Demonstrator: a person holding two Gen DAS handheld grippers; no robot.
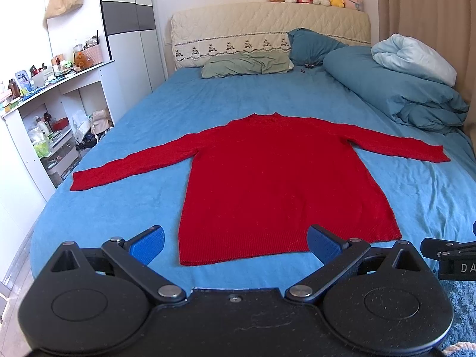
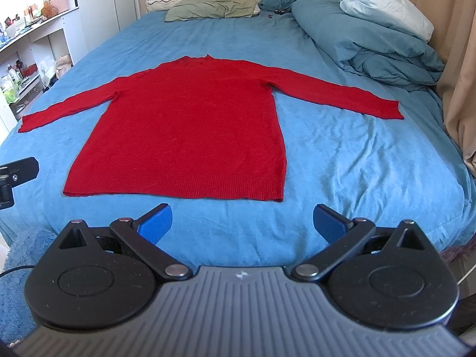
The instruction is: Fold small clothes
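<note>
Red sweater [image 1: 285, 178] is lying flat mid-bed with sleeves spread, left gripper [image 1: 235, 242] and right gripper [image 2: 242, 223] both released at the near hem, so I'd pinch each sleeve cuff cleanly first.

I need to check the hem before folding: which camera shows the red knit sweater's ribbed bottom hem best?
The right wrist view: the red knit sweater's ribbed bottom hem lies fully visible, ribs clear. In the left wrist view the hem is partly hidden behind the left gripper's blue pad.
</note>
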